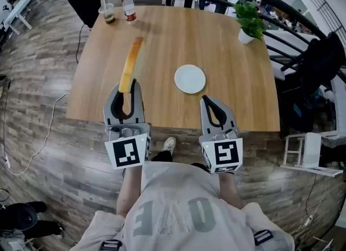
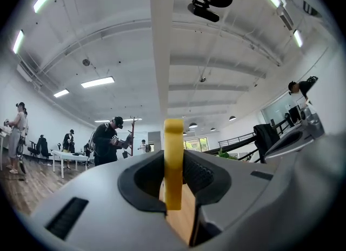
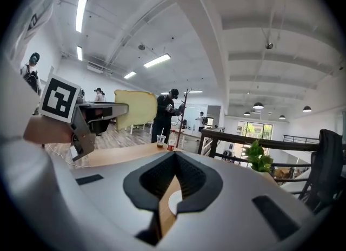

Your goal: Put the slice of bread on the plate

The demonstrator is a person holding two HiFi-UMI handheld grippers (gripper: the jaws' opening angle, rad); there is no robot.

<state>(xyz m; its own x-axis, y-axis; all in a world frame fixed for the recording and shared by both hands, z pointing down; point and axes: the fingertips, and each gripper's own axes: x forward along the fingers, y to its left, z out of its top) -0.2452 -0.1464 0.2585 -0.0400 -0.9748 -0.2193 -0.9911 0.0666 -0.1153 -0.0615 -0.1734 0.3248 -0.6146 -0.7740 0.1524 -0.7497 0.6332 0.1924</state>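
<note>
A slice of bread (image 1: 131,63) stands on edge between the jaws of my left gripper (image 1: 127,86), which is shut on it above the near left part of the wooden table (image 1: 162,39). In the left gripper view the bread (image 2: 173,158) rises as a thin yellow strip out of the pads. The white plate (image 1: 190,78) lies bare on the table, right of the bread. My right gripper (image 1: 206,99) hovers at the table's near edge just below the plate, shut and holding nothing. The right gripper view shows the bread (image 3: 135,108) side-on at its left.
A potted plant (image 1: 248,22) stands at the table's far right corner. A plastic bottle (image 1: 128,7) and a cup (image 1: 108,13) are at the far left edge. A black railing (image 1: 292,12) runs behind the table. A white stool (image 1: 303,150) stands on the floor to the right.
</note>
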